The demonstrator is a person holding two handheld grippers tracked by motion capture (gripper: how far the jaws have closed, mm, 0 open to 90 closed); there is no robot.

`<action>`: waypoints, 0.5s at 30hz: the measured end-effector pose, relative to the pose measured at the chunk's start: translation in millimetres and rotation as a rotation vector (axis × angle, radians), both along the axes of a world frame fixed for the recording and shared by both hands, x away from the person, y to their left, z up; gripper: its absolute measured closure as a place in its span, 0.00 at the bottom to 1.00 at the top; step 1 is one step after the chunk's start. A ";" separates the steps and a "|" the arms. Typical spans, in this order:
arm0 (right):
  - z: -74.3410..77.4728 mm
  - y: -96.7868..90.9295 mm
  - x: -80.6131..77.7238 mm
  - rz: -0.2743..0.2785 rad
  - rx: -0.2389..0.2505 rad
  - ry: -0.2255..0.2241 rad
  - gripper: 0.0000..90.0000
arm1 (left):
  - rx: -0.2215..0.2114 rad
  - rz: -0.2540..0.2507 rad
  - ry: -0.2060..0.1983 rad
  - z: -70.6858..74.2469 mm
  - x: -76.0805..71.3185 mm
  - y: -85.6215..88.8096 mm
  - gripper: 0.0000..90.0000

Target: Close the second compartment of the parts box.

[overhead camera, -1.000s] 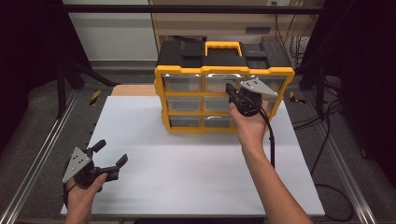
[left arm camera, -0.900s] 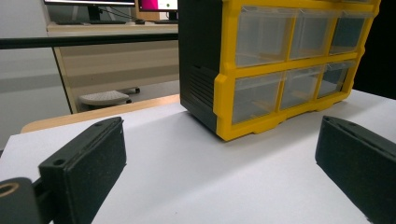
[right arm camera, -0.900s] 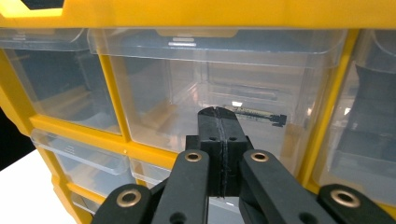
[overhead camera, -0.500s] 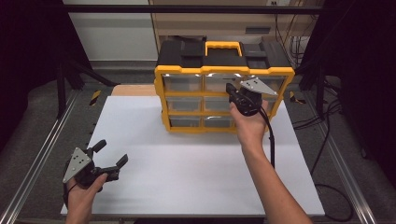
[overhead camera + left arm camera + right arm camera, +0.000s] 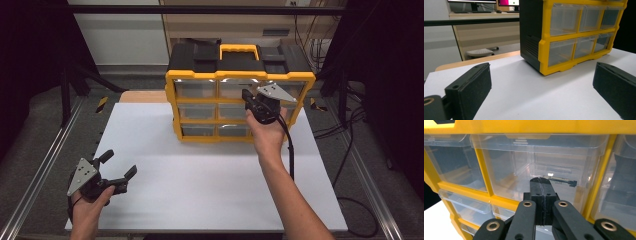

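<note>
right tool [image 5: 246,95]: jaws pressed together, nothing between, tip at the top-row middle drawer [image 5: 536,165]
left tool [image 5: 120,167]: jaws wide apart, over near-left tabletop [image 5: 200,185]
drawer cabinet [image 5: 240,80]: yellow/black, far centre of tabletop

Drawer cabinet [image 5: 200,107]: yellow frame, black top w/ yellow handle, clear plastic drawers in 3 rows, all shut. Upright at far edge of white table. Top-middle drawer [image 5: 534,167] holds a thin dark item.

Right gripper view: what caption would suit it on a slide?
Shut right gripper pointed at a clear top-row drawer of the yellow organizer.
</note>
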State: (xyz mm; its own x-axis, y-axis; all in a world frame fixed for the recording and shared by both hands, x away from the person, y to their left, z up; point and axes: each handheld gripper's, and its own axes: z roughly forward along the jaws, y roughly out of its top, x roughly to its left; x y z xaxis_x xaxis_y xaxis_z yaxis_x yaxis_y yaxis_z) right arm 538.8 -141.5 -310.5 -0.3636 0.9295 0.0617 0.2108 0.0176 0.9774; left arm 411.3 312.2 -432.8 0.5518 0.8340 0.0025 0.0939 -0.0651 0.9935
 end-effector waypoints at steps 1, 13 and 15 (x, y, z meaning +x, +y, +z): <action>0.0 0.0 0.0 0.000 -0.001 0.000 1.00 | 0.000 0.000 0.000 0.0 0.0 0.0 0.02; -0.1 -0.1 -0.1 0.002 -0.004 -0.001 1.00 | 0.001 0.000 0.000 0.1 0.0 0.1 0.02; -0.1 -0.2 -0.1 0.001 -0.004 -0.001 1.00 | 0.000 0.000 0.000 0.1 0.0 0.1 0.02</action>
